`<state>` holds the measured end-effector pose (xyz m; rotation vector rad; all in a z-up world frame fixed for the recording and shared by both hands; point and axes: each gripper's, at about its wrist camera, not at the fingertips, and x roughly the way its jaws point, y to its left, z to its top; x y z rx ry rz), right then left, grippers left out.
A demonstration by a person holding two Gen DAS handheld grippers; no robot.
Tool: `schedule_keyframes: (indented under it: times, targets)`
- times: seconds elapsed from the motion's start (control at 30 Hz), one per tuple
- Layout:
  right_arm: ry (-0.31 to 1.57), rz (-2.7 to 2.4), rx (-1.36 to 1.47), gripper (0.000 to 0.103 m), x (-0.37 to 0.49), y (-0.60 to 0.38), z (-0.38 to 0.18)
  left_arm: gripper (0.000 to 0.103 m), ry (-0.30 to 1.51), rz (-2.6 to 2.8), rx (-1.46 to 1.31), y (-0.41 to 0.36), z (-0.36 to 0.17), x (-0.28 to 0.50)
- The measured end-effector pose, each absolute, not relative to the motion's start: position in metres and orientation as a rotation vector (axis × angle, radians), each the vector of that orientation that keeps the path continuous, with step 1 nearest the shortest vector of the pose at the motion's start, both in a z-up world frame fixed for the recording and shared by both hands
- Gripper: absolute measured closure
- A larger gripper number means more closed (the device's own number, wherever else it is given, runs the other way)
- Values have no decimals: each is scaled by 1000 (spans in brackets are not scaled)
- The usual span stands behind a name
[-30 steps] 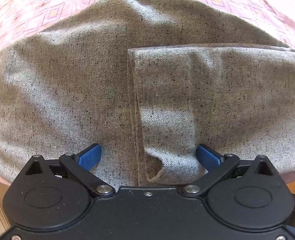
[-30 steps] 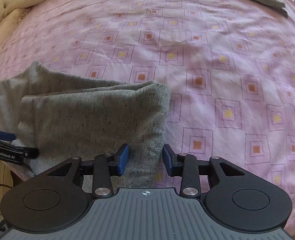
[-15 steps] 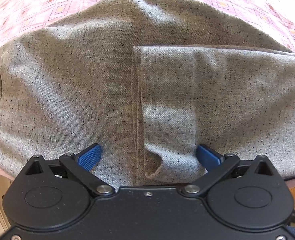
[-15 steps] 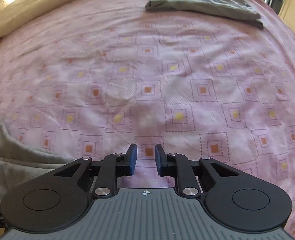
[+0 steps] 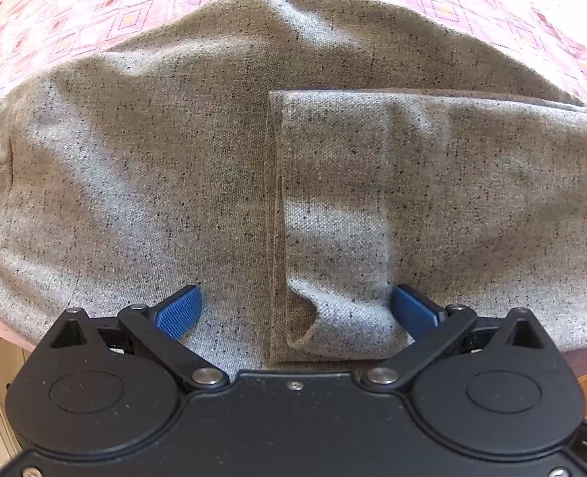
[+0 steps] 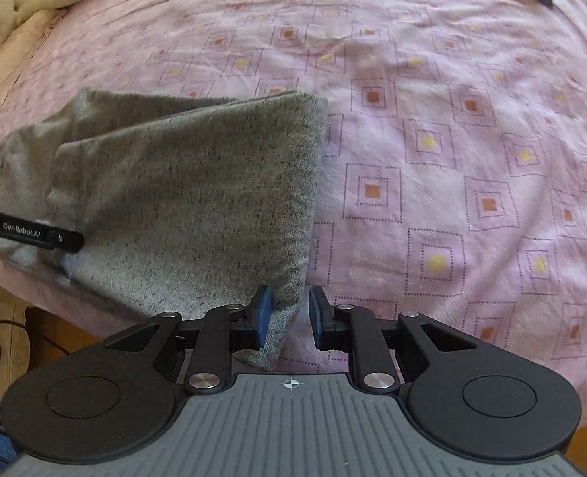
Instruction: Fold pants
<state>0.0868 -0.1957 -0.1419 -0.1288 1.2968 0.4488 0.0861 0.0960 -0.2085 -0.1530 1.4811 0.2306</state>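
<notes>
Here: grey pants (image 5: 198, 167) lay folded at near edge of pink bedspread (image 6: 452, 127). Left gripper (image 5: 295, 308) spread wide, pads straddling folded hem, gripping nothing. Right gripper (image 6: 286, 314) part-open around pants' lower corner, left pad (image 6: 262, 312) touching cloth, not clamped.

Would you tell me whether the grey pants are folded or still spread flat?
Folded: on the grey pants a hemmed leg end lies doubled over another layer; the right wrist view shows stacked layers.
</notes>
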Motion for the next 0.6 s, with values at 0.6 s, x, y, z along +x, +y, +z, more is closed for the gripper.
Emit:
schedule_keyframes:
  times: [0.6]
  targets:
    - [1084,463,-66,83,53,-112,-104,10,1352,288,-197,186,-163,17]
